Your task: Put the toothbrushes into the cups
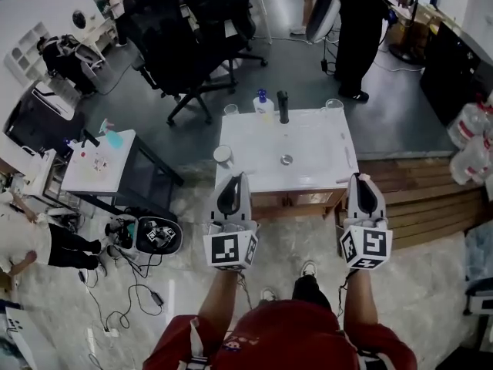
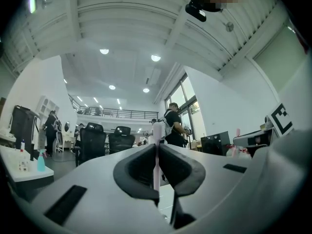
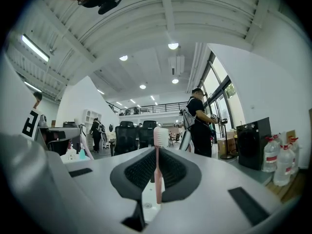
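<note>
Both grippers are held in front of a white washbasin counter (image 1: 323,164), pointing at it. My left gripper (image 1: 233,179) is shut on a thin pale toothbrush (image 2: 156,165), which stands upright between its jaws. The right gripper (image 1: 361,179) is shut on a pink toothbrush (image 3: 157,172) whose bristle head (image 3: 160,136) sticks up above the jaws. Two clear cups stand on the counter's far edge, one at the back left (image 1: 231,109) and one at the back right (image 1: 333,105). A white cup (image 1: 223,155) sits at the counter's left edge. In the head view the toothbrushes are hidden.
A black faucet (image 1: 283,107) and a blue-capped bottle (image 1: 263,102) stand at the back of the counter. Black office chairs (image 1: 185,45) and a standing person (image 1: 358,29) are beyond it. A small white table (image 1: 96,164) is at the left, water bottles (image 1: 470,141) at the right, cables (image 1: 123,299) on the floor.
</note>
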Tool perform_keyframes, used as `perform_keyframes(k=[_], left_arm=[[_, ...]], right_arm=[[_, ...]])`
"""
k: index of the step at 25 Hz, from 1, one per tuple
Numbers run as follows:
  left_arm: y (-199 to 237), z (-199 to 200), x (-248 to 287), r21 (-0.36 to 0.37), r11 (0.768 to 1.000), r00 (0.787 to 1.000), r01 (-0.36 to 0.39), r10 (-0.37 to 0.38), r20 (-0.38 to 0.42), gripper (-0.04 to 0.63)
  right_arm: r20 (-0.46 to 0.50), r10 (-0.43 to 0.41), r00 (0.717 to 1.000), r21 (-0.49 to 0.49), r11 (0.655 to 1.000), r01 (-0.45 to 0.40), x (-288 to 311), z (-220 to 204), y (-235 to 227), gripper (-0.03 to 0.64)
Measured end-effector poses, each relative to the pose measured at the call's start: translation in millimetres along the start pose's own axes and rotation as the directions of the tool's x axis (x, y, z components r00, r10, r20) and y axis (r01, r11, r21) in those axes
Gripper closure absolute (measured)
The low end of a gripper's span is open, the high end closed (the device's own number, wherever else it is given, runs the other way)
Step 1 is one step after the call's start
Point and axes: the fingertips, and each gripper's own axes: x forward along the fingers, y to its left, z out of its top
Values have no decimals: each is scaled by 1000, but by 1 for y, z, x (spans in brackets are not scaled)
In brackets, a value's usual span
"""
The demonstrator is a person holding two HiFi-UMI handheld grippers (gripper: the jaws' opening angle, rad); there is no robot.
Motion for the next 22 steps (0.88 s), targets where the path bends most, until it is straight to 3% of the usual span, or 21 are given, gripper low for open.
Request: perform_keyframes(k=[14, 22], left_arm=[[-111, -45, 119, -7, 997, 993, 71, -71, -90, 560], [-141, -42, 158, 18, 999, 996, 41, -39, -83, 560]], right_arm=[[-72, -50, 996, 64, 996, 55, 47, -37, -145, 592], [-52, -15, 999, 103, 994, 20, 77, -36, -193, 592]])
